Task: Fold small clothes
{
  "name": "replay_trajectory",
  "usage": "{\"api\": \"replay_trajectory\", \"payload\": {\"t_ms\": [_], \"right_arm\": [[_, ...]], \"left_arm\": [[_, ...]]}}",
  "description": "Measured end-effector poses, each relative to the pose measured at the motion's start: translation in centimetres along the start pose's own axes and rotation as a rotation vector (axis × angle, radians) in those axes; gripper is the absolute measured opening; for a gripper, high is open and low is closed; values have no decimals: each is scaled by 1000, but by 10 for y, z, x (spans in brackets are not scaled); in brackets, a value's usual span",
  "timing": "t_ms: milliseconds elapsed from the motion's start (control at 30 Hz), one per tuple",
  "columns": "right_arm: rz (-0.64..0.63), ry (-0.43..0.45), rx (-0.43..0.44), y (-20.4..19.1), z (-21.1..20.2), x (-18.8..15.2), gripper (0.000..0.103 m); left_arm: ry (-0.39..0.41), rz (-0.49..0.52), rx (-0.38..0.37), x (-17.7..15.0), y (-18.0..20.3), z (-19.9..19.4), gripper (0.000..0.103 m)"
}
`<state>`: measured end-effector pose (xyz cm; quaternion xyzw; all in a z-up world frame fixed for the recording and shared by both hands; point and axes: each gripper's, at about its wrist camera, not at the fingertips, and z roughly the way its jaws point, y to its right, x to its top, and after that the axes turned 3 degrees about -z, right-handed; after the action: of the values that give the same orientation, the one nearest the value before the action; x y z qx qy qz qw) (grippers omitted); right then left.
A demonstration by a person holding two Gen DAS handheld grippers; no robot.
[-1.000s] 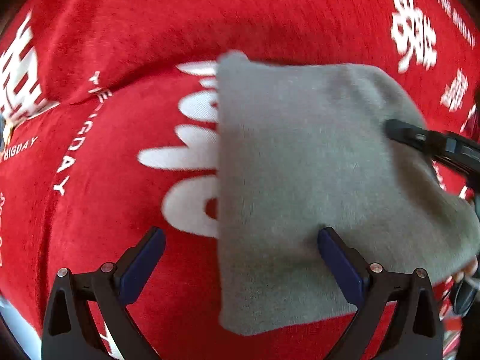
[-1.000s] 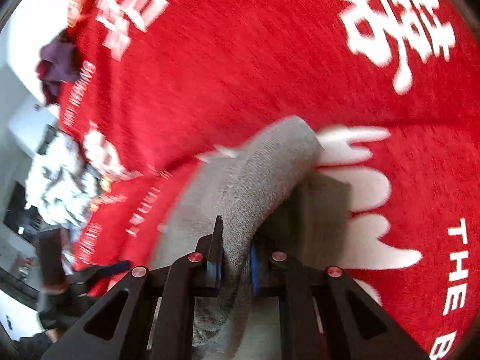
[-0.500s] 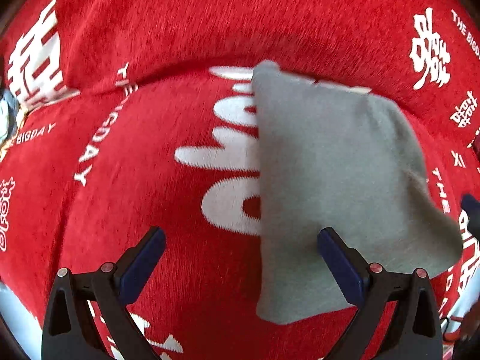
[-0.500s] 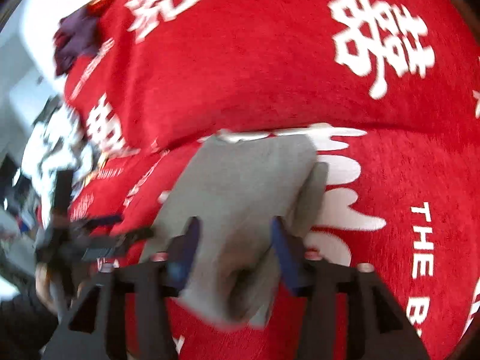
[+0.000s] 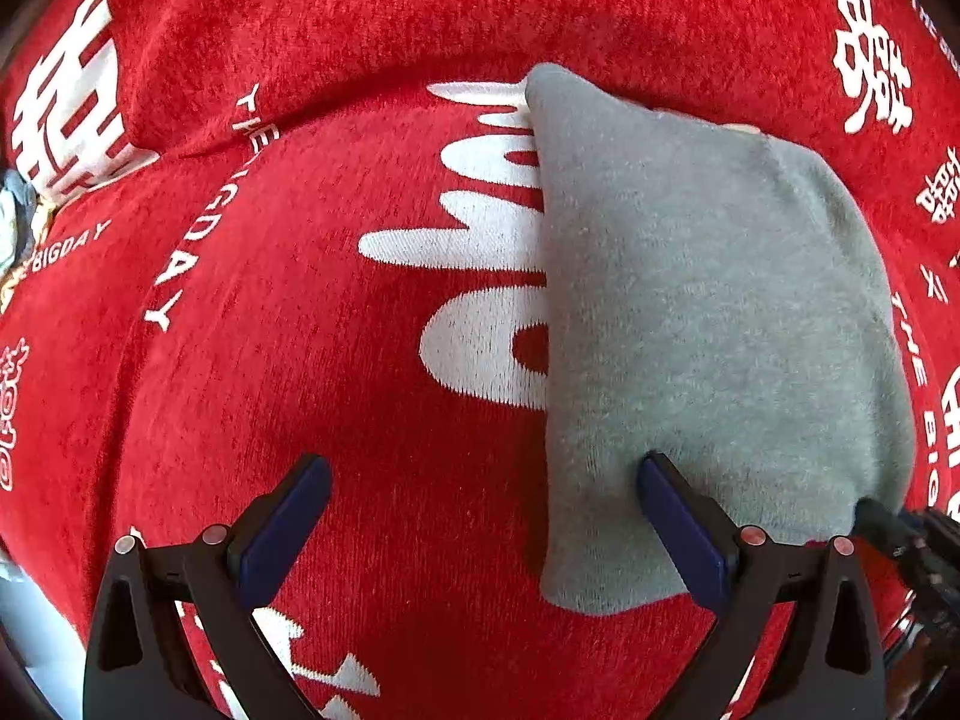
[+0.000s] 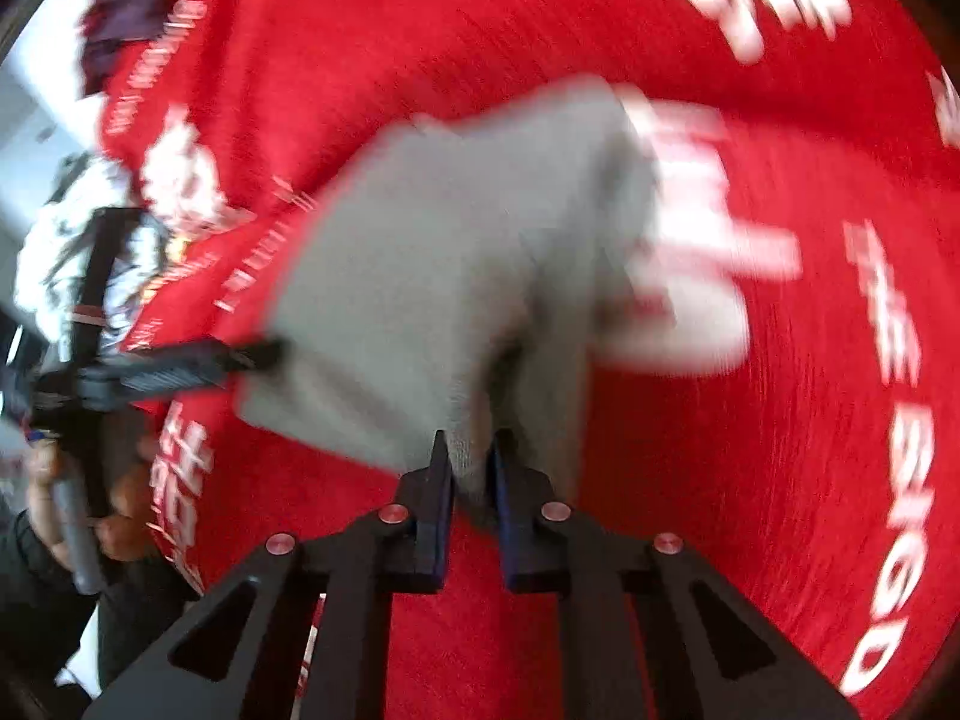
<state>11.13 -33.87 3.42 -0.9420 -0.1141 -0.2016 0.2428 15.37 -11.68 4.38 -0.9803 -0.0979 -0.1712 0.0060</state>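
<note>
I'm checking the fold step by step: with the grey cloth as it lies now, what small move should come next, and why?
Probably lift the right gripper slightly and carry its pinched edge across. Its jaws are shut on the near edge of the grey cloth, which lies on the red blanket. The left gripper is open, one finger over the cloth, gripping nothing.

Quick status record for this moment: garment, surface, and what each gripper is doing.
garment: grey cloth, folded, lying on the red blanket
surface: red blanket with white lettering
left gripper: open, empty, one finger over the cloth's near edge
right gripper: shut on the grey cloth's edge; view blurred
background: pile of other clothes at the blanket's far left, details unclear
</note>
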Motion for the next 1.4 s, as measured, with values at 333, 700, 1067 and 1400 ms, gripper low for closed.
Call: {"api": "replay_trajectory", "payload": {"t_ms": [333,700,1067,1400], "right_arm": [[-182,157,-34,-49,-55,43,35],[-96,48,-48,-21,-17,59,46],[-149,0,-227,-5,46,156,61],[-33,2,-147,37,75,147,71]], "left_arm": [[95,21,-76,14,20,-29,102],[79,-2,-123,16,-4,-21,103],[4,-48,-44,88,6,42,103],[8,-61,-66,102,5,58,103]]}}
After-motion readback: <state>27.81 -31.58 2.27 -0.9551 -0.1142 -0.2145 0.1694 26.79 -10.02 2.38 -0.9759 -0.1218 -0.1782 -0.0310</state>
